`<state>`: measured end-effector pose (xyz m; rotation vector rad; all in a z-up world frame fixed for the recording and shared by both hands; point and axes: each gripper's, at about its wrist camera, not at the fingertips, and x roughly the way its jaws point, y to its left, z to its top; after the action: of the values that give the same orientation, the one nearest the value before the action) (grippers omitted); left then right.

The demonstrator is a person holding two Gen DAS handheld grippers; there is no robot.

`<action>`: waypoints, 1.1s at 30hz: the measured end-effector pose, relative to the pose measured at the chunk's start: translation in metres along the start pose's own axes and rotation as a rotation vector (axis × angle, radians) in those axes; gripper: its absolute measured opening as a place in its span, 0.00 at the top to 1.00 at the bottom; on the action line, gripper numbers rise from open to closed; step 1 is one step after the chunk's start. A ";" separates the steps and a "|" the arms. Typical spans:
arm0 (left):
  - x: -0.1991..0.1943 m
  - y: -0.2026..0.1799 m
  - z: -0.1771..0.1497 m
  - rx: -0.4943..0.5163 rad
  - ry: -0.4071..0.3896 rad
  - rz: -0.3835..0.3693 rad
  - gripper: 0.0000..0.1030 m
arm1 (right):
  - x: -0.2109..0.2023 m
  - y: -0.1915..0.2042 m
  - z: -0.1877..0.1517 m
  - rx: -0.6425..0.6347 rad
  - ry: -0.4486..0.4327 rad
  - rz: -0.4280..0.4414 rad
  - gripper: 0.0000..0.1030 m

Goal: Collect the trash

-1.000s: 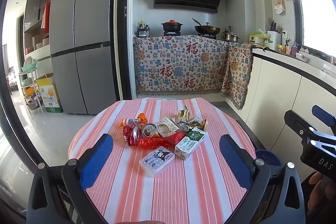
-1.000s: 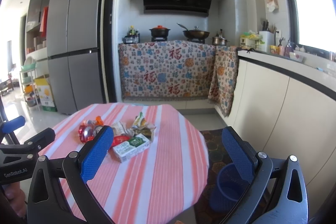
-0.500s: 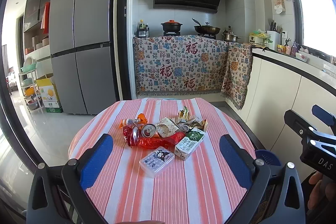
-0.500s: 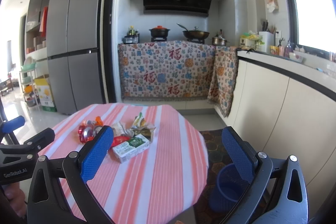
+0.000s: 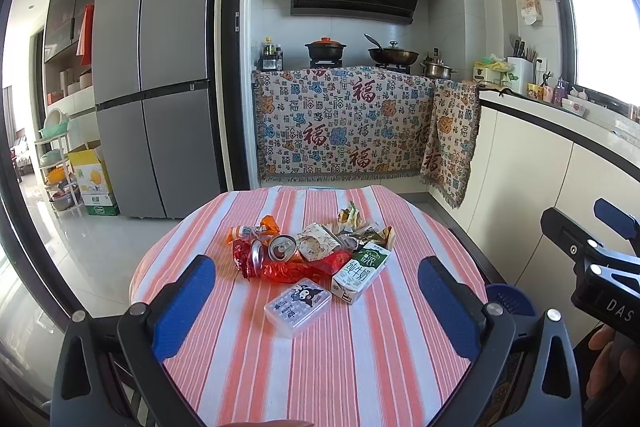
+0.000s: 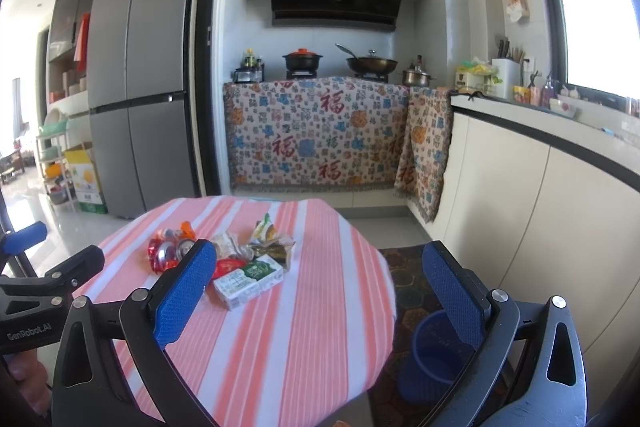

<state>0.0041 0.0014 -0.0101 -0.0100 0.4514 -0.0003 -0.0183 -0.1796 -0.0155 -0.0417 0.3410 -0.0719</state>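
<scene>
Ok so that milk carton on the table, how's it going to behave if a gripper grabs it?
The milk carton lies flat on its side, so it probably won't roll or tip. It looks like thin card and is likely empty, so light and apt to crush under a firm squeeze. Its flat sides should suit the left gripper's open fingers, though it may slide on the tablecloth.

Daylight pours in through the window (image 5: 596,39) on the right, blown out to plain white, and the room is bright. Glare lies on the pale floor (image 5: 80,259) at the left. Both views bow hard toward their edges, with dark corners. The striped tablecloth (image 6: 280,347) goes soft and smeared at its near edge in the right wrist view.
</scene>
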 end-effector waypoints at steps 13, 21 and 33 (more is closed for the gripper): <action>0.000 -0.001 0.000 0.002 0.001 0.000 0.00 | 0.000 -0.002 -0.001 0.002 0.002 -0.001 0.00; 0.001 -0.003 -0.001 0.004 0.003 0.000 0.00 | 0.000 -0.002 -0.001 0.002 0.003 -0.002 0.00; 0.000 -0.003 -0.001 0.004 0.003 -0.001 0.00 | 0.000 -0.003 -0.001 0.002 0.002 -0.002 0.00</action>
<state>0.0036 -0.0016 -0.0114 -0.0058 0.4546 -0.0020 -0.0190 -0.1821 -0.0165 -0.0404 0.3432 -0.0746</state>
